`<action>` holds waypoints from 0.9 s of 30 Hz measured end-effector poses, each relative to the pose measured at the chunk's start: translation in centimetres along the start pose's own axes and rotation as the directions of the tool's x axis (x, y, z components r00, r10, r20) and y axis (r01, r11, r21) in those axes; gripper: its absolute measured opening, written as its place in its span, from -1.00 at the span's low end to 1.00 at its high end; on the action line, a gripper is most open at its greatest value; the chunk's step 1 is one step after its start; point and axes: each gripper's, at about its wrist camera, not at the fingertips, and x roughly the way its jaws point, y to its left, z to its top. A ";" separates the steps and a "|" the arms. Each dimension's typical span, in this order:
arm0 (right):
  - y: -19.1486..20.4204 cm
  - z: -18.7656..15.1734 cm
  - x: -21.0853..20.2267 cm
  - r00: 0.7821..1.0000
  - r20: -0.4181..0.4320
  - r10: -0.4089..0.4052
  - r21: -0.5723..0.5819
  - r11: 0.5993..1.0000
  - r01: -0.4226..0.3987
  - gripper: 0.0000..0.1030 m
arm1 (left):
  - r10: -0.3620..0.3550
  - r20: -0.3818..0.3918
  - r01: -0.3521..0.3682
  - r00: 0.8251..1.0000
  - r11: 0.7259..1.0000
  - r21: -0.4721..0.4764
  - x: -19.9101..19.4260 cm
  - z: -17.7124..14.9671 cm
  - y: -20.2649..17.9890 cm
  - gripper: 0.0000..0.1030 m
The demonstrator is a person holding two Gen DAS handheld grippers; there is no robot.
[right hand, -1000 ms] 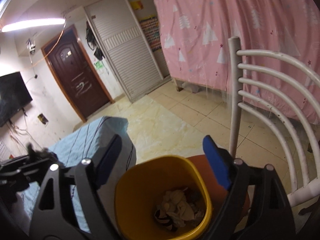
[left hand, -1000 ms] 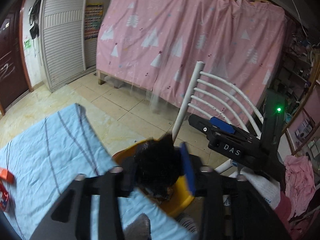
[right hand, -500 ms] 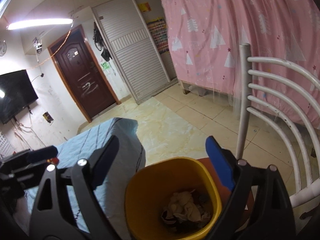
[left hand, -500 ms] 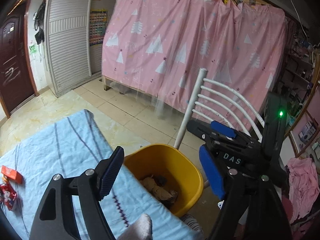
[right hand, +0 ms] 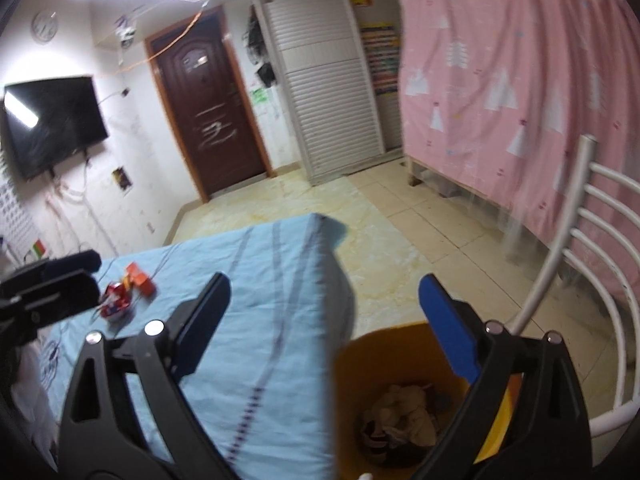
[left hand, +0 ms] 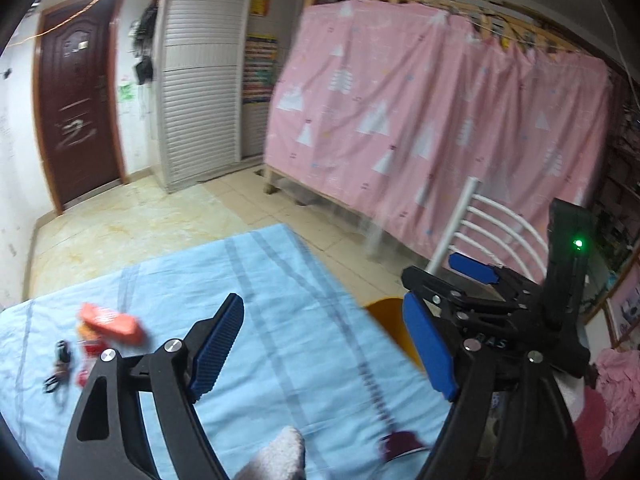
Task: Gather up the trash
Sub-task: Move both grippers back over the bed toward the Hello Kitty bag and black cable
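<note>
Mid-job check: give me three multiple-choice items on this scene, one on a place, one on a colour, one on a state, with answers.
1. The orange rectangular packet lies:
A on the light blue striped cloth
B in the bin
C on the floor

2. The round plastic bin is:
A green
B yellow
C white

3. The right hand-held gripper is:
A gripping a packet
B gripping the bin's rim
C empty, jaws opening

Answers: 1 A, the packet rests on the cloth. 2 B, its wall is yellow. 3 C, nothing sits between its blue pads.

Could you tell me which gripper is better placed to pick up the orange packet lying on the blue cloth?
Probably the left gripper: empty, jaws opening, it hangs over the blue cloth beside the orange packet. The right gripper sits over the yellow bin.
</note>
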 end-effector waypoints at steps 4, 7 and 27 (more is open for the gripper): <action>3.6 0.3 1.3 0.999 -0.024 0.035 -0.056 0.998 -0.037 0.79 | 0.061 0.016 -0.060 0.998 0.997 -0.051 -1.6 -0.2 4.3 0.42; 6.4 0.4 2.1 0.997 -0.039 0.059 -0.098 0.993 -0.063 0.81 | 0.097 0.015 -0.096 0.995 0.992 -0.080 -2.4 -0.4 6.9 0.42; 20.1 -2.0 7.7 0.953 -0.225 0.204 -0.282 0.922 -0.264 0.88 | 0.268 -0.071 -0.277 0.961 0.937 -0.212 -3.5 -4.5 22.2 0.44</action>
